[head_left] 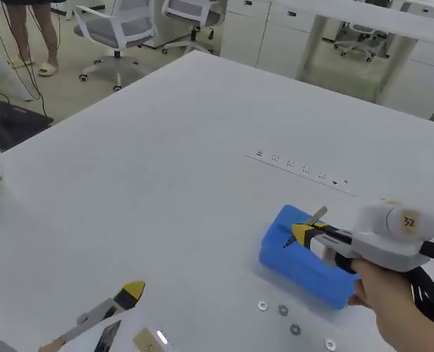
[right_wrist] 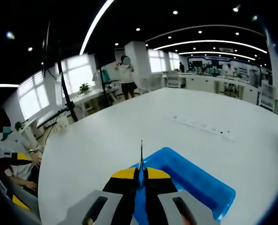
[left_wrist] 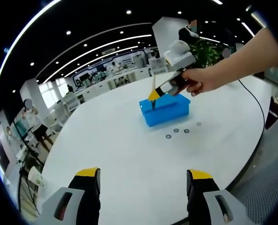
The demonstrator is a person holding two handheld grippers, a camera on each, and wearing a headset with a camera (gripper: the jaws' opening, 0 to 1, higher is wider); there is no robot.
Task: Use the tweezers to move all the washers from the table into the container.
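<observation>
Right gripper [right_wrist: 141,174] is pinched tight on the tweezers [right_wrist: 141,154], tip pointing down over the blue container [head_left: 298,268] — I count four washers [head_left: 283,311] lying on the counter [head_left: 166,183] just beside its near wall. Left gripper [left_wrist: 141,176] sits low and well apart from all that — jaws spread wide above bare counter.

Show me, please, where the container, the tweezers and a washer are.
container [head_left: 299,270]: head view, near blue wall.
tweezers [head_left: 318,215]: head view, grey metal end.
washer [head_left: 283,311]: head view, its ring.
</observation>
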